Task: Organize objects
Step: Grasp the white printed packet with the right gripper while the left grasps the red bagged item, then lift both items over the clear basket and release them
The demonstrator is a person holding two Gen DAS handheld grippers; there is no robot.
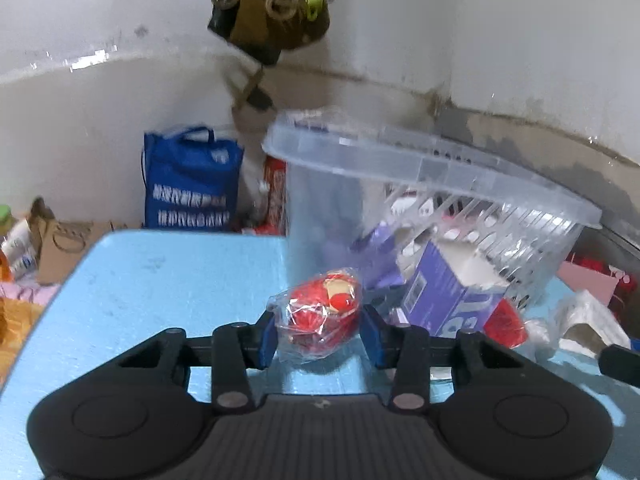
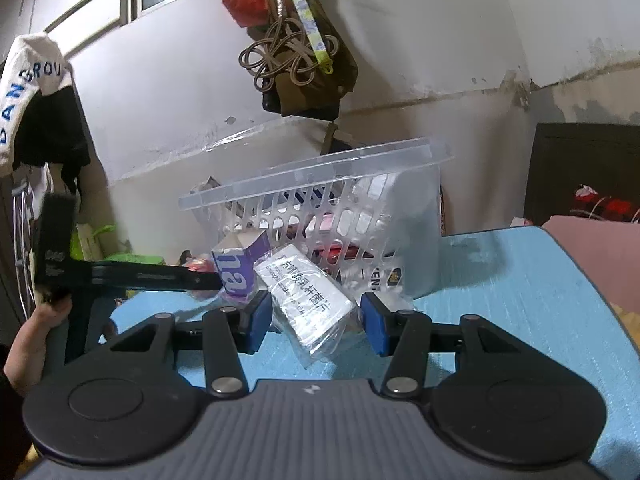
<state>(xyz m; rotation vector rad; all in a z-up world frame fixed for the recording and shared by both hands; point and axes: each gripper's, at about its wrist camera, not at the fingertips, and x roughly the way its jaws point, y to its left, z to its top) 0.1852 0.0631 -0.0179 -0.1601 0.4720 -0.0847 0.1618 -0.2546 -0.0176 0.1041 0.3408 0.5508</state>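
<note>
On the light blue table, my left gripper is shut on a red item wrapped in clear plastic, with a blue pad pressing each side. My right gripper is shut on a white packet with printed text in a clear bag, held tilted between its pads. Just beyond both stands a clear perforated plastic basket, tipped at an angle and holding several things. A purple box leans against its front. In the right wrist view the left gripper's black body reaches in from the left, held by a hand.
A blue shopping bag and cardboard sit beyond the table's far left edge. Bags and coiled rope hang on the white wall above the basket. Crumpled plastic and another red item lie right of the purple box. A dark cabinet stands at right.
</note>
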